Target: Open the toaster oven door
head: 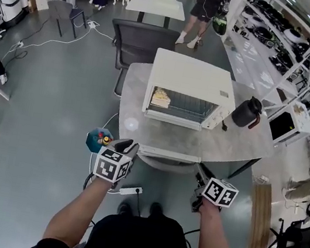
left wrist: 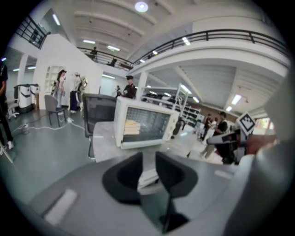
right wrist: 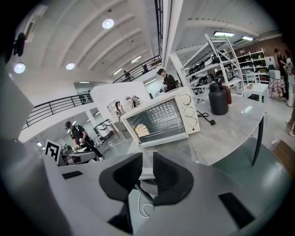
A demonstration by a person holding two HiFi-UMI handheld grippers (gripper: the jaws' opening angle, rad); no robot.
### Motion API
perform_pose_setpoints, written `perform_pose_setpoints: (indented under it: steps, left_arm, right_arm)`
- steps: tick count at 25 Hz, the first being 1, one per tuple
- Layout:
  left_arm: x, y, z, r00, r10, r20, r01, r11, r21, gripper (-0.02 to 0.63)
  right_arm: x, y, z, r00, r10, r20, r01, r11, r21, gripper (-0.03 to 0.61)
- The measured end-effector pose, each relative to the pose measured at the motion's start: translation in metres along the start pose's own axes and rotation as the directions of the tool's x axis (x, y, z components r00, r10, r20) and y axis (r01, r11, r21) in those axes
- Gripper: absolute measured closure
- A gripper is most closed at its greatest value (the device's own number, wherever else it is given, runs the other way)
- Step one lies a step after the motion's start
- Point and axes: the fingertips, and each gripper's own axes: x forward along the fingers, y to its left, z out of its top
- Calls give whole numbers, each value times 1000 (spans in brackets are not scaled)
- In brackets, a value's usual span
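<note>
Sitting on the grey table [head: 240, 144], the toaster oven [head: 188, 88] has its glass door [head: 182, 104] closed, well ahead of both grippers. Left gripper [head: 127, 144] and right gripper [head: 200, 175] hover off the table's near edge, jaws narrowly apart, gripping nothing.

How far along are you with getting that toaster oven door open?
Nothing looks done yet: the toaster oven door appears shut, with bread behind its glass. Nothing is in hand: the left gripper and right gripper hang short of the table, jaws slightly apart and empty. Still left, probably: reach the door, grip it and swing it open.
</note>
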Motion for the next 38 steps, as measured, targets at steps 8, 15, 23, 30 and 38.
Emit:
perform_pose_setpoints:
  steps: [8, 15, 23, 30, 38]
  left_arm:
    - [-16, -15, 21, 997, 51, 58, -50, 999, -18, 534]
    - [-22, -55, 60, 984, 109, 140, -99, 992, -74, 543]
    - [-39, -106, 87, 959, 159, 234, -145, 987, -74, 552]
    - [-49, -114, 106, 945, 172, 278, -166, 985, -45, 575]
    - [-61, -113, 180, 912, 129, 389, -186, 976, 114, 604]
  right_arm:
    - [-13, 28, 32, 984, 171, 48, -166, 982, -93, 517]
    - [-40, 23, 57, 957, 286, 50, -274, 947, -169, 520]
    - [-68, 17, 86, 940, 338, 48, -309, 901, -304, 539]
    - [-93, 19, 129, 911, 381, 155, -314, 887, -339, 577]
    - [-95, 32, 185, 898, 362, 250, -252, 888, -385, 584]
